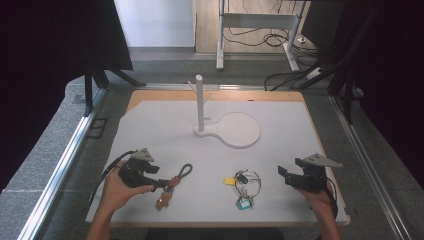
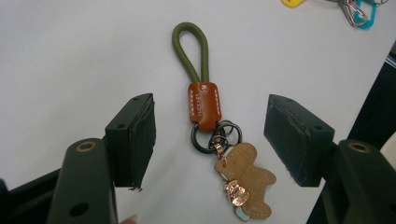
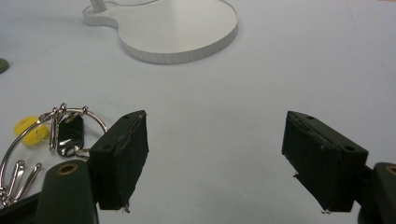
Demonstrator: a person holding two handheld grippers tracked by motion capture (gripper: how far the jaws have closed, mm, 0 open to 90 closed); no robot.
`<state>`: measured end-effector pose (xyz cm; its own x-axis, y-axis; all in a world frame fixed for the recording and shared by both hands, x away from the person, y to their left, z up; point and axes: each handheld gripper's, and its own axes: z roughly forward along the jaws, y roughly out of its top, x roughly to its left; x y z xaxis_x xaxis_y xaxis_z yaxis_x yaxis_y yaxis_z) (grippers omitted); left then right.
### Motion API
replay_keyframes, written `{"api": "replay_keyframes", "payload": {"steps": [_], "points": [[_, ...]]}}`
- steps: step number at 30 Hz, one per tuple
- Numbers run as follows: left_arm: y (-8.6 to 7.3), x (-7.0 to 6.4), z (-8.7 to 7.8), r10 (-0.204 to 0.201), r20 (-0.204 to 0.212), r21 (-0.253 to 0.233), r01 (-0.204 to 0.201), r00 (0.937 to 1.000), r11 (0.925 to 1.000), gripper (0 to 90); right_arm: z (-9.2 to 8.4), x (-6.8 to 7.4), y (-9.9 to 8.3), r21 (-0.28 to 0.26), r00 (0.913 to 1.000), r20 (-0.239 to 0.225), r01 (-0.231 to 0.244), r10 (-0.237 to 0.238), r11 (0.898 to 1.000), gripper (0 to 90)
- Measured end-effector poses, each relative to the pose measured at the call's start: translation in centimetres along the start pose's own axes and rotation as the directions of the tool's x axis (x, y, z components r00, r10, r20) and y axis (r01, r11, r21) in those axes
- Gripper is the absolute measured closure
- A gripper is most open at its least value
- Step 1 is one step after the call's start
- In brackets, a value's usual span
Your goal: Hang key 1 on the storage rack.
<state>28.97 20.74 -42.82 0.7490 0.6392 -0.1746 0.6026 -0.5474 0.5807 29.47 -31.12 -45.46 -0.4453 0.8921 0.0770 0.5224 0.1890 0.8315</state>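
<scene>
Woven cord loop (image 2: 191, 49), glossy leather tab (image 2: 203, 101), metal rings (image 2: 215, 135).

Both forearms come in from the bottom edge of the high view, each hand wrapped around a black two-jaw gripper with a grey three-cornered plate on top. The left black gripper (image 1: 162, 183) sits low near the table, angled inward to the right, jaws spread wide with nothing pinched. The right black gripper (image 1: 285, 176) points left, jaws just as wide apart and empty too.
</scene>
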Motion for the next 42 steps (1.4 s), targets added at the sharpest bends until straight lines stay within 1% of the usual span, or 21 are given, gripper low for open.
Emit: {"api": "replay_keyframes", "payload": {"steps": [2, 7, 8, 9, 11, 12, 17, 19, 20, 21, 22, 25, 26, 27, 28, 29, 31, 33, 35, 40, 42], "points": [[0.0, 0.0, 0.0, -0.005, -0.008, -0.001, 0.005, 1.0000, 1.0000, 34.7, 0.0, -0.2, 0.1, -0.008, 0.9999, -0.013, -0.010, 0.010, 1.000, 23.8], [0.2, 0.2, 0.1, -0.020, -0.016, -0.009, 0.020, 0.9997, 0.9998, 34.7, 0.0, -0.5, 0.0, -0.007, 0.9994, -0.035, 0.000, 0.000, 1.000, 27.4], [0.2, 0.3, 0.0, -0.031, -0.027, -0.020, 0.030, 0.9992, 0.9993, 34.8, 0.0, -0.6, -0.2, -0.005, 0.9983, -0.058, -0.001, 0.001, 1.000, 28.3], [0.2, 0.3, 0.0, -0.033, -0.034, -0.025, 0.032, 0.9989, 0.9992, 34.9, 0.0, -0.8, -0.2, -0.002, 0.9977, -0.067, 0.006, -0.006, 1.000, 28.2], [0.2, 0.3, 0.1, -0.035, -0.041, -0.027, 0.034, 0.9985, 0.9990, 34.1, -0.2, -1.0, -0.2, -0.005, 0.9977, -0.067, 0.009, -0.009, 1.000, 27.8], [0.2, 0.2, 0.4, -0.045, -0.052, -0.037, 0.043, 0.9977, 0.9984, 34.0, -0.4, -1.1, -0.1, -0.008, 0.9975, -0.070, 0.006, -0.007, 1.000, 27.9], [0.4, -0.2, 0.9, -0.060, -0.064, -0.024, 0.058, 0.9962, 0.9980, 33.3, -0.7, -1.8, 0.1, -0.008, 0.9973, -0.073, -0.006, 0.005, 1.000, 28.4], [0.4, -0.3, 0.8, -0.066, -0.064, -0.025, 0.064, 0.9958, 0.9976, 33.2, -0.8, -1.9, 0.1, -0.008, 0.9971, -0.075, -0.009, 0.008, 1.000, 28.5], [0.4, -0.3, 0.6, -0.081, -0.067, -0.031, 0.079, 0.9945, 0.9964, 33.2, -0.9, -2.1, 0.0, -0.005, 0.9971, -0.076, -0.011, 0.010, 1.000, 28.8], [0.4, -0.3, 0.6, -0.081, -0.067, -0.031, 0.079, 0.9945, 0.9964, 33.2, -1.0, -2.1, 0.0, -0.010, 0.9973, -0.073, -0.013, 0.012, 1.000, 28.9], [0.5, -0.3, 0.3, -0.098, -0.065, -0.034, 0.096, 0.9931, 0.9948, 33.3, -1.1, -2.2, 0.0, -0.011, 0.9971, -0.075, -0.012, 0.011, 1.000, 29.0], [0.6, -0.1, 0.0, -0.114, -0.062, -0.031, 0.112, 0.9916, 0.9932, 33.3, -1.2, -2.2, 0.0, -0.018, 0.9964, -0.083, -0.016, 0.014, 1.000, 29.1], [0.9, -0.1, -0.3, -0.108, -0.081, -0.015, 0.107, 0.9909, 0.9942, 33.4, -1.2, -2.1, 0.0, -0.014, 0.9967, -0.080, -0.010, 0.009, 1.000, 29.0], [0.9, -0.1, -0.3, -0.108, -0.081, -0.015, 0.107, 0.9909, 0.9942, 33.7, -1.2, -2.1, 0.0, -0.011, 0.9969, -0.078, -0.007, 0.006, 1.000, 29.0], [1.4, -0.3, -0.9, -0.096, -0.089, -0.014, 0.095, 0.9914, 0.9953, 33.7, -1.2, -2.1, -0.1, -0.003, 0.9968, -0.079, -0.008, 0.008, 1.000, 29.1], [1.8, -0.3, -1.3, -0.098, -0.076, -0.021, 0.096, 0.9923, 0.9951, 33.9, -1.2, -2.1, -0.1, -0.001, 0.9970, -0.077, -0.009, 0.009, 1.000, 29.2], [2.4, -0.6, -1.9, -0.081, -0.084, -0.011, 0.081, 0.9932, 0.9967, 34.3, -1.2, -2.1, -0.1, 0.004, 0.9974, -0.071, -0.012, 0.013, 1.000, 29.5], [2.7, -0.7, -2.1, -0.076, -0.080, -0.007, 0.075, 0.9939, 0.9971, 34.6, -1.2, -2.1, -0.1, 0.004, 0.9972, -0.073, -0.011, 0.012, 1.000, 29.6], [3.2, -1.1, -2.4, -0.055, -0.074, 0.012, 0.056, 0.9958, 0.9984, 34.8, -1.2, -1.9, 0.1, 0.007, 0.9974, -0.072, 0.002, -0.001, 1.000, 30.0], [4.0, -1.6, -2.4, -0.031, -0.056, 0.044, 0.033, 0.9979, 0.9985, 35.3, -1.1, -1.5, 0.2, 0.011, 0.9970, -0.078, 0.008, -0.007, 1.000, 31.5], [4.4, -1.8, -1.9, -0.022, -0.044, 0.085, 0.026, 0.9988, 0.9961, 35.5, -1.0, -1.3, 0.1, 0.019, 0.9970, -0.076, 0.016, -0.015, 1.000, 31.7]]}}
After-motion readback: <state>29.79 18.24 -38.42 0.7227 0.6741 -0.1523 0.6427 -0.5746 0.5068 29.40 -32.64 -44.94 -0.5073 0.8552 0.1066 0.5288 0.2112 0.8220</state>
